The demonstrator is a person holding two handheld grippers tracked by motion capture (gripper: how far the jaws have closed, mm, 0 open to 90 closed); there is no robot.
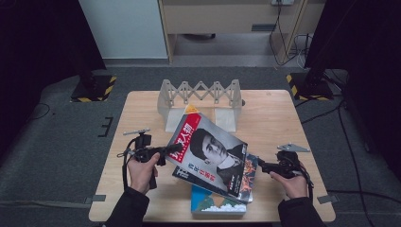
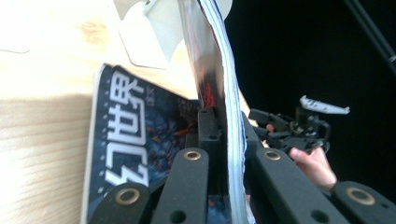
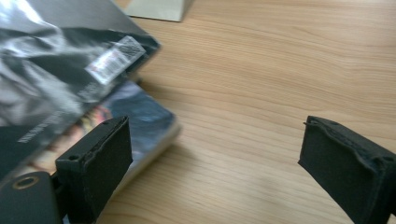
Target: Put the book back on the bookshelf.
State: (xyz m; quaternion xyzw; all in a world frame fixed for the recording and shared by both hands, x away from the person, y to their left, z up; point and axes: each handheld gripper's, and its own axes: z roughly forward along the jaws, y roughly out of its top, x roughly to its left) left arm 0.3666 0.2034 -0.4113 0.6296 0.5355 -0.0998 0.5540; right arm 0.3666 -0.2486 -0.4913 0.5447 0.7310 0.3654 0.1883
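Left gripper is clamped on the portrait magazine's edge, lifting it off the stack; right gripper, jaws wide and empty beside it, should next support its free edge.

The pale wooden table shows a smooth, matt grain with faint darker streaks. At its twelve o'clock edge stands a folding lattice rack of off-white matt plastic. The grey portrait magazine has a glossy paper cover that throws crinkled highlights, with a shiny barcode sticker on it in the right gripper view; its page edges look white and finely layered. Beneath it, the dark blue paper magazine with white characters has a softer sheen. At six o'clock lies a teal paperback book, dull-finished. The right gripper carries black pads of rough, matt rubbery foam; the left gripper has matt black plastic links with brass-coloured metal rivets.
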